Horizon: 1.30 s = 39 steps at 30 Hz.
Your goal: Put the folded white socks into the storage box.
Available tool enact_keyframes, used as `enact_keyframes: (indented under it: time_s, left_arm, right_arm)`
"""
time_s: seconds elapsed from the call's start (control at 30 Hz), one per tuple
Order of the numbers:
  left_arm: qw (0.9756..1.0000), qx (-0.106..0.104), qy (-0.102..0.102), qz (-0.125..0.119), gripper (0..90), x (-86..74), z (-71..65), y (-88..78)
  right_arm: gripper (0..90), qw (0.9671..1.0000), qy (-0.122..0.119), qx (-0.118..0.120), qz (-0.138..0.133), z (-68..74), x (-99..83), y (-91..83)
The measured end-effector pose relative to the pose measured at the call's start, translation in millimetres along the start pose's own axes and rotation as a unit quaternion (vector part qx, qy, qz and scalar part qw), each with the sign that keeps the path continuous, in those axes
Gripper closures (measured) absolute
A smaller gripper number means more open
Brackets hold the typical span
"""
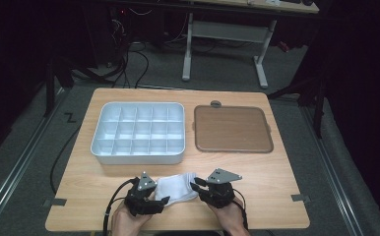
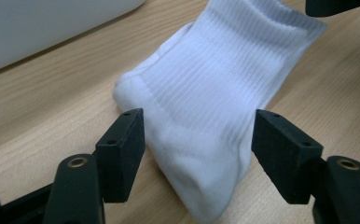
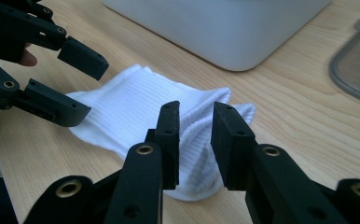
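One white sock, 2 claws beside it, 1 divided tray, 1 lid

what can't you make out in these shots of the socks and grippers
- High view: the folded white socks are partly covered by the left gripper and right gripper.
- Right gripper view: whether the pads pinch the cuff is unclear.
- Left gripper view: the divided tray is blurred and cut off by the frame edge.

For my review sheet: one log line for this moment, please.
sock flat on table | left gripper open astride it | right gripper narrow around cuff fold
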<state>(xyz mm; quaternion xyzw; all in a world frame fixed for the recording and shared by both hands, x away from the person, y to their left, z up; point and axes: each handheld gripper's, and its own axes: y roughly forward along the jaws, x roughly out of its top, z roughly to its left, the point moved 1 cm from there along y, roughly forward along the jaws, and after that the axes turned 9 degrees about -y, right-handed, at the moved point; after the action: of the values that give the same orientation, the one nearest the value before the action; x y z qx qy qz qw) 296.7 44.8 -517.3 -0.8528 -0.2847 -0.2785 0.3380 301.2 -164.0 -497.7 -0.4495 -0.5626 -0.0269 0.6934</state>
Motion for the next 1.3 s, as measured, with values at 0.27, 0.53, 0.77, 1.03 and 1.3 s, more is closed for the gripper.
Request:
enact_keyframes:
  time_s: [0.27, 0.53, 0.77, 1.03, 1.3]
  left_arm:
    - [0.9995, 0.024, 0.021, -0.005, 34.7, -6.5, 6.1, 2.1]
    - [0.9988, 0.041, 0.024, -0.01, 35.7, -11.1, 14.5, 11.0]
    - [0.9968, 0.056, 0.055, -0.016, 40.8, -13.8, 13.5, 14.0]
    - [0.9967, 0.059, 0.053, -0.017, 41.7, -13.1, 13.3, 14.8]
    - [0.9985, 0.017, 0.03, -0.043, 42.2, -6.9, 3.1, 6.0]
  right_arm:
    - [69.2, 0.9999, -0.007, 0.012, 0.005, 5.2, 0.8, 6.2]
    - [73.1, 0.9991, -0.012, 0.004, 0.041, 2.5, -9.1, 20.5]
    - [83.7, 0.9984, -0.019, -0.003, 0.053, 0.9, -14.6, 23.3]
    - [83.8, 0.9983, -0.012, -0.007, 0.057, -3.0, -18.2, 17.8]
    - [83.7, 0.9982, -0.015, -0.008, 0.058, -7.2, -23.5, 20.3]
